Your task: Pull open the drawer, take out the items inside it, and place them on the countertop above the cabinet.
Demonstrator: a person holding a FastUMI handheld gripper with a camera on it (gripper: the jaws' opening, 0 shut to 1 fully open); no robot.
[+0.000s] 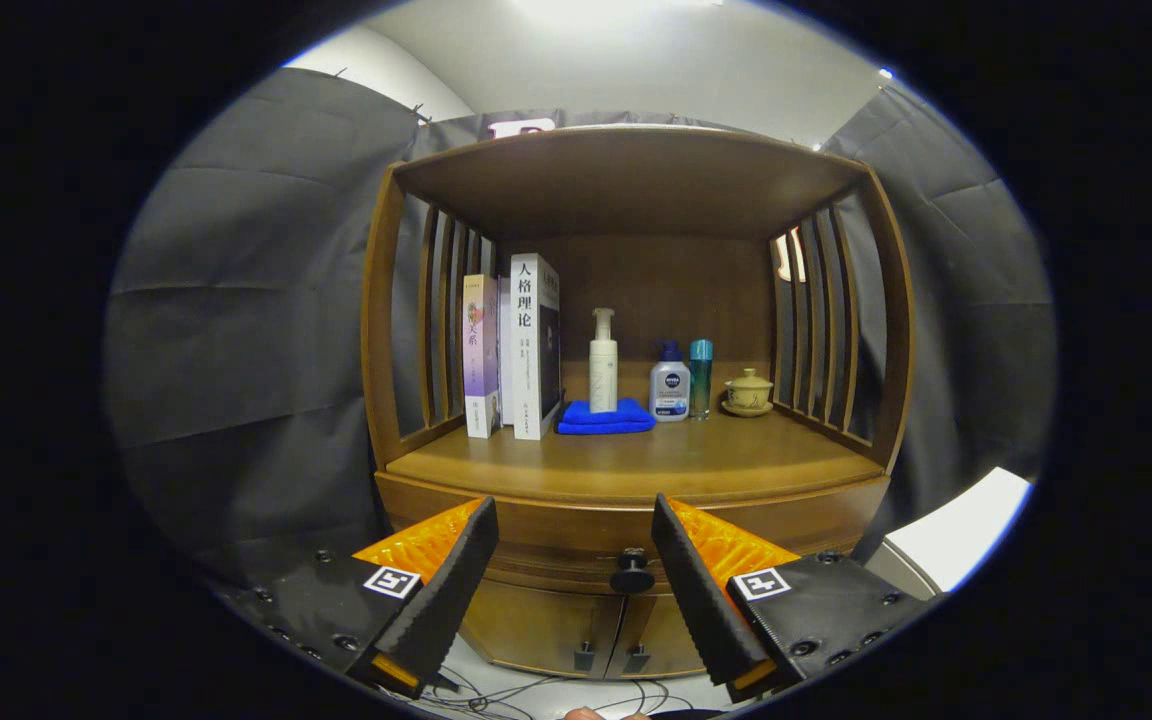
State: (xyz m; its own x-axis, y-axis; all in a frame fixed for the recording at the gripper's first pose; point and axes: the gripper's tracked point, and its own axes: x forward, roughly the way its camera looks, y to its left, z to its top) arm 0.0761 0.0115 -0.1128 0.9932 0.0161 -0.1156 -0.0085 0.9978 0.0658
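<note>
Gripper view looks straight at the wooden cabinet (636, 500), where the drawer (576, 545) sits flush and unopened beneath the countertop (636, 465). Its dark round knob (632, 572) lies between the spread fingertips of the gripper (570, 520), slightly toward the right finger, at roughly 6 o'clock from the blue cloth (605, 417). Jaws stand wide apart, holding nothing. Books (516, 350) stand at 9 o'clock of the cloth, bottles (671, 385) at 3 o'clock. Judging by this, nothing is done: pulling, emptying and placing all remain.
</note>
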